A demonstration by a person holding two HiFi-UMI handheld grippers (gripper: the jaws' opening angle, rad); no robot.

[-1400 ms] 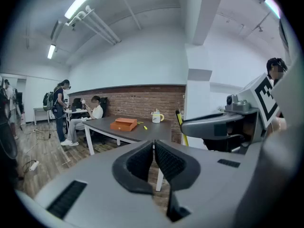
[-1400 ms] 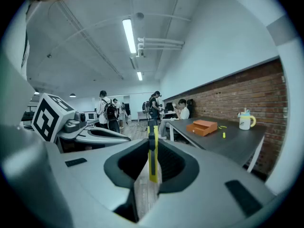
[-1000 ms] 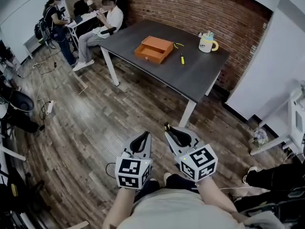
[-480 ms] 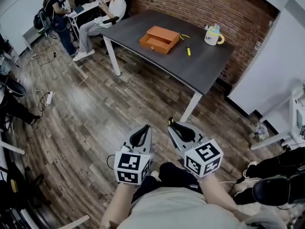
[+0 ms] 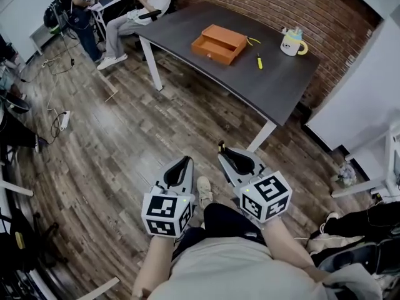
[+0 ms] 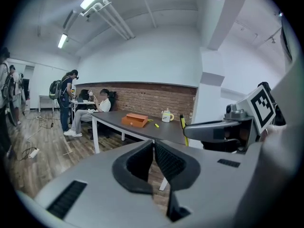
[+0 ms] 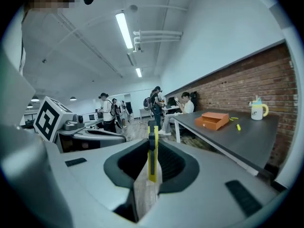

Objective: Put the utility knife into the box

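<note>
My right gripper (image 5: 226, 152) is shut on a yellow and black utility knife (image 7: 152, 152), which stands upright between the pads; its tip (image 5: 220, 146) sticks out past the jaws. My left gripper (image 5: 182, 165) is beside it, shut with nothing in it. Both hang low over the wooden floor, well short of the table. The orange box (image 5: 219, 44), an open drawer-style box, lies on the dark grey table (image 5: 281, 86). It also shows far off in both gripper views, as the box (image 6: 136, 120) and the box (image 7: 214, 119).
A small yellow tool (image 5: 259, 61), a yellow cord (image 5: 252, 40) and a white mug (image 5: 292, 42) lie right of the box. Two people (image 5: 134, 8) are at a desk at the far left. Cables and a power strip (image 5: 64, 120) are on the floor.
The head view has shifted: the table and box now sit further right and higher in the picture. Both grippers keep their pose, and the knife stays in the right one.
</note>
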